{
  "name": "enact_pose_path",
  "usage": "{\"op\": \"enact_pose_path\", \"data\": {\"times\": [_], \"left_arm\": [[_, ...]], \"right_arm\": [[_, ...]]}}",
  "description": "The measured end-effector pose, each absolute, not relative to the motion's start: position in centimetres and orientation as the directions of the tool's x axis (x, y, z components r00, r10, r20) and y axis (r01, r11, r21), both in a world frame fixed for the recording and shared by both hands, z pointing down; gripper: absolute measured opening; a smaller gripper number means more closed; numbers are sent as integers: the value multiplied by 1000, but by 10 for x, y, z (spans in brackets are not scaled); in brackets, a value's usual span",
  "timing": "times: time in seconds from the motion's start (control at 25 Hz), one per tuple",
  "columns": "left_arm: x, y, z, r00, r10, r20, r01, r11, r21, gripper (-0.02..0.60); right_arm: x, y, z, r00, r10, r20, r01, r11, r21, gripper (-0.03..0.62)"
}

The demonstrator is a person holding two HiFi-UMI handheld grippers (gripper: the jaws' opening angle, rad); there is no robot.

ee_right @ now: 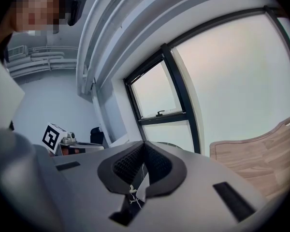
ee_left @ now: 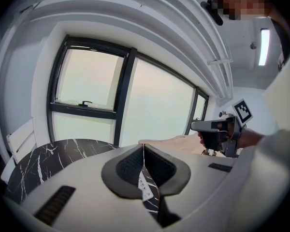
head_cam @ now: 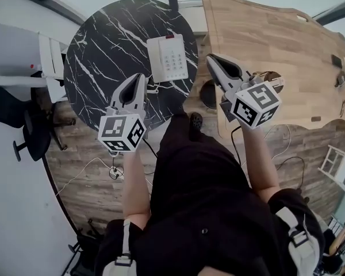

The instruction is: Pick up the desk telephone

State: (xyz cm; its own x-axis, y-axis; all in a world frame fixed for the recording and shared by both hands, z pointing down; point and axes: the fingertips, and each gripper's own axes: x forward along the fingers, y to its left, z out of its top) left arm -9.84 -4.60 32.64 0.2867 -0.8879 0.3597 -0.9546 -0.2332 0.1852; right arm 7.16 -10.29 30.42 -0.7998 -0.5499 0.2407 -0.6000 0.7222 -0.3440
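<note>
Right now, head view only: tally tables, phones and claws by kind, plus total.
Tables: 2, marble table and wood table
Phones: 1, phone on the marble table
Claws: 2, left claw and right claw, both shut and empty
Total: 5

You wear black clothes [head_cam: 210, 183] with short sleeves. Two pale grey straps [head_cam: 124, 245] with buckles lie over your shoulders. One dark shoe [head_cam: 195, 120] shows below your body. Your left tongs [head_cam: 141, 77] and right tongs [head_cam: 210, 58] have light grey shells and black ribbed pads [ee_left: 130, 165]. Each carries a cube [head_cam: 122, 134] with black and white square markers.
</note>
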Motion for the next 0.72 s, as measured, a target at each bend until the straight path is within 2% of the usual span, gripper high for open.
{"op": "enact_pose_path", "data": {"times": [0.72], "left_arm": [[-130, -108, 396, 398, -808, 435, -916, -321, 241, 18]], "right_arm": [[16, -134, 378, -765, -492, 415, -630, 703, -329, 32]]}}
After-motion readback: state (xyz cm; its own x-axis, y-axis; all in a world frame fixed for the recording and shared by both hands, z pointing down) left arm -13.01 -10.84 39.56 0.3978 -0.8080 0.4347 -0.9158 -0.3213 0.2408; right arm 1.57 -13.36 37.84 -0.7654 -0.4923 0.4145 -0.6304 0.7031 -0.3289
